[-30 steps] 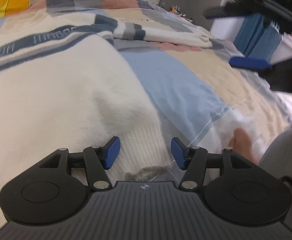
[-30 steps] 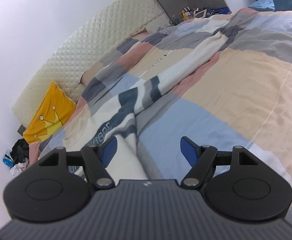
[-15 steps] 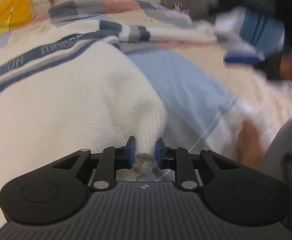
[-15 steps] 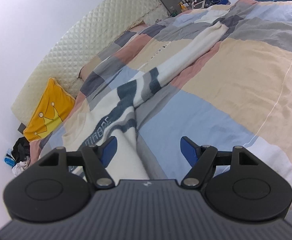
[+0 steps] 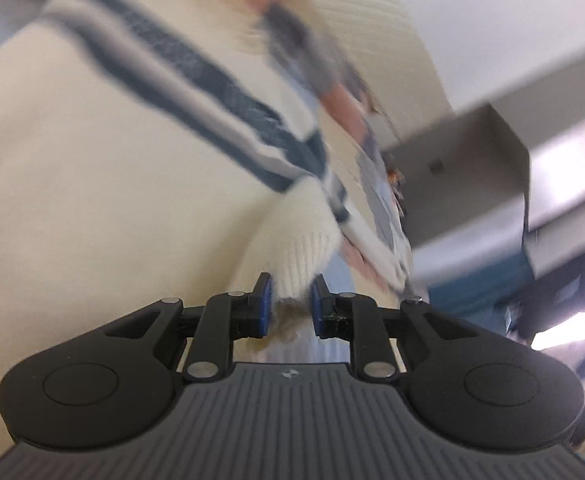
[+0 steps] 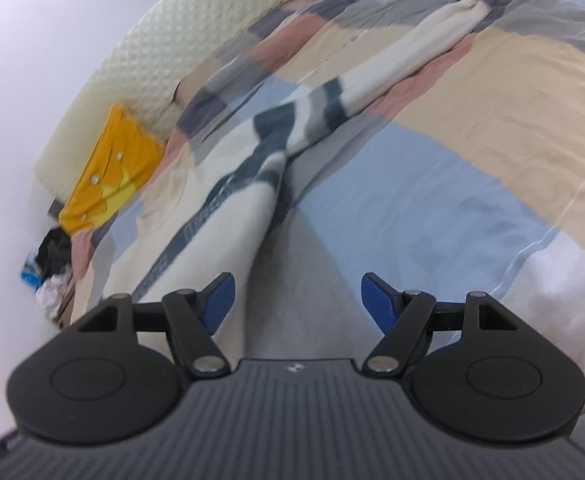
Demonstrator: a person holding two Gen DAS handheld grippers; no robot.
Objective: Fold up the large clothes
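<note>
**A:** Where is the garment, and which tool has it?

**B:** The cream knitted sweater with dark blue and grey stripes [image 5: 104,152] lies on the patchwork quilt of blue, beige, pink and grey squares [image 6: 472,152]; the left gripper [image 5: 290,300] has its blue pads closed narrow on the ribbed corner of the hem, cloth bunched between them; the right gripper [image 6: 298,300] stands wide, nothing between its pads, hovering over the quilt just beside the sweater's near edge.

**A:** Which way does it run from there?

**B:** In the right wrist view the body stretches away from the tool toward the yellow cushion with a crown print [image 6: 108,172] and the quilted cream headboard [image 6: 164,64]; one long striped sleeve [image 6: 392,60] runs off up and to the right across the quilt; so I judge the long axis to lie roughly along the line of sight, and the edge sits to the left of the open pads; the right tool seems nearer the free hem and would need to shift left to reach it.

**A:** What can't you make out?

**B:** The left view is tilted and smeared; the far side of the sweater, the other sleeve and the collar are not visible; lettering on the stripe is unreadable.
</note>
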